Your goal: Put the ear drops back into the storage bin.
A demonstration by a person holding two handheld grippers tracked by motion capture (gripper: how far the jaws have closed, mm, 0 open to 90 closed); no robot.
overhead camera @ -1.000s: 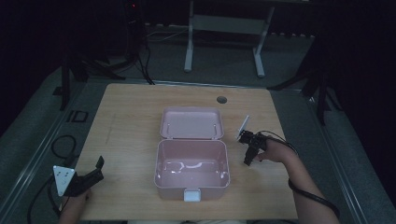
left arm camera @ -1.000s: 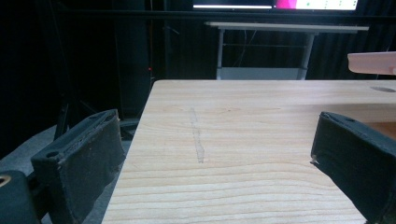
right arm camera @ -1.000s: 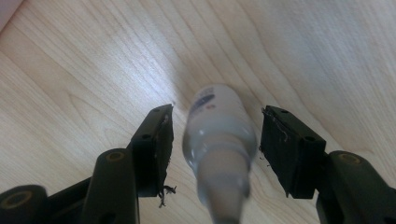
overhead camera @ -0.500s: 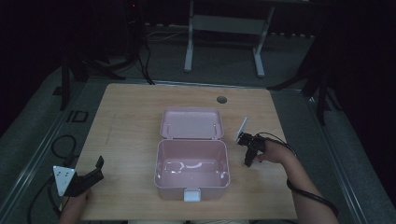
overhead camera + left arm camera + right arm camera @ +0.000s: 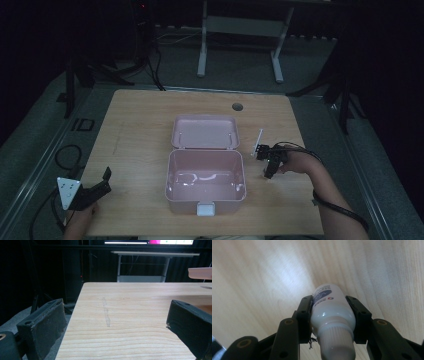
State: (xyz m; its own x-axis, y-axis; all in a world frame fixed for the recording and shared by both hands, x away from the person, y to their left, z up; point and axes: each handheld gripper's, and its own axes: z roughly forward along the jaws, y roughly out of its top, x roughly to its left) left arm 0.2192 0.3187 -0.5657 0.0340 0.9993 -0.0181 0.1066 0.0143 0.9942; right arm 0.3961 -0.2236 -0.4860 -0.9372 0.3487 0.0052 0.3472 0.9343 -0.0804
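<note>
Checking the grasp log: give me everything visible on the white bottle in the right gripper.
The white bottle is small, glossy and plastic-looking, with a rounded body, a ribbed white cap nearest the camera and a dark printed label with a red mark at its far end. It sits between the jaws of the right gripper, which press on both its sides, pointing down at the wooden table. Whether it touches the table can't be told.

White bottle with a dark blue label patch, small red mark, print too blurred to read
</note>
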